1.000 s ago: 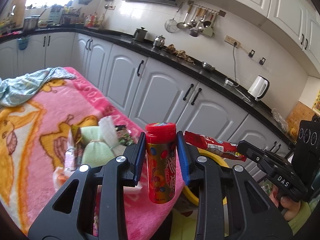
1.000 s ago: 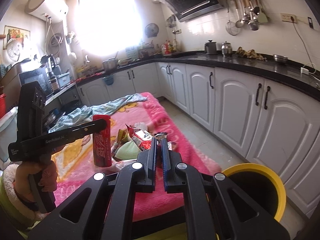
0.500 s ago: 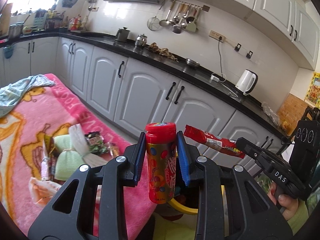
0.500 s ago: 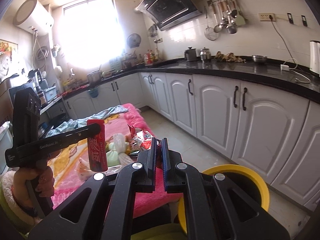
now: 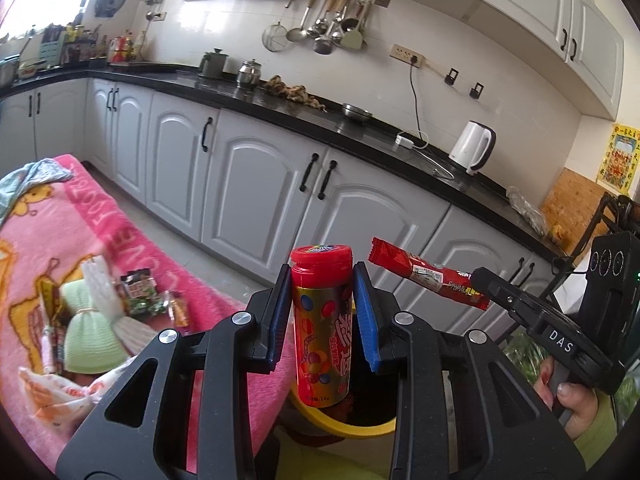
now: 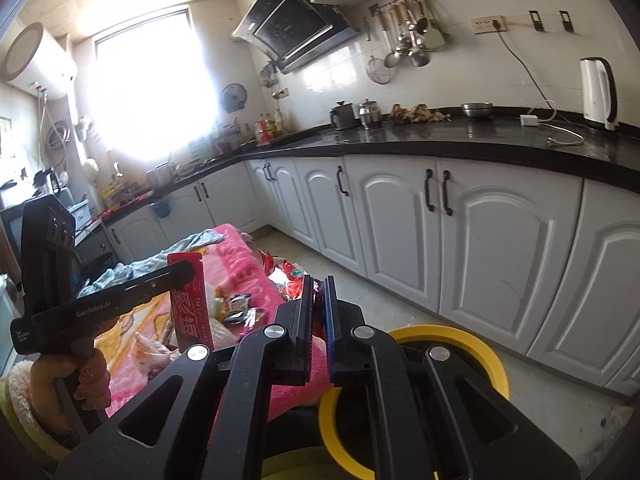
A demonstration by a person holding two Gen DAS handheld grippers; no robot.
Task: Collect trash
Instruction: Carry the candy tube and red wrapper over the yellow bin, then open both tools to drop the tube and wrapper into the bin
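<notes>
My left gripper (image 5: 322, 316) is shut on a red-lidded candy canister (image 5: 321, 328), held upright over the rim of the yellow trash bin (image 5: 340, 424). My right gripper (image 6: 319, 316) is shut on a red snack wrapper (image 6: 318, 286), which in the left wrist view (image 5: 428, 276) sticks out from its fingers. The bin (image 6: 490, 360) stands on the floor just beyond and right of my right gripper. The canister also shows in the right wrist view (image 6: 191, 308), at left.
The pink blanket-covered table (image 5: 48, 240) carries several wrappers and a green cloth bundle (image 5: 88, 340). White cabinets (image 6: 480, 248) with a black counter run along the far side. A white kettle (image 5: 472, 148) stands on the counter.
Both grippers have swung right, away from the table toward the yellow bin, each keeping its hold. The table litter has slid to the left of both views.
</notes>
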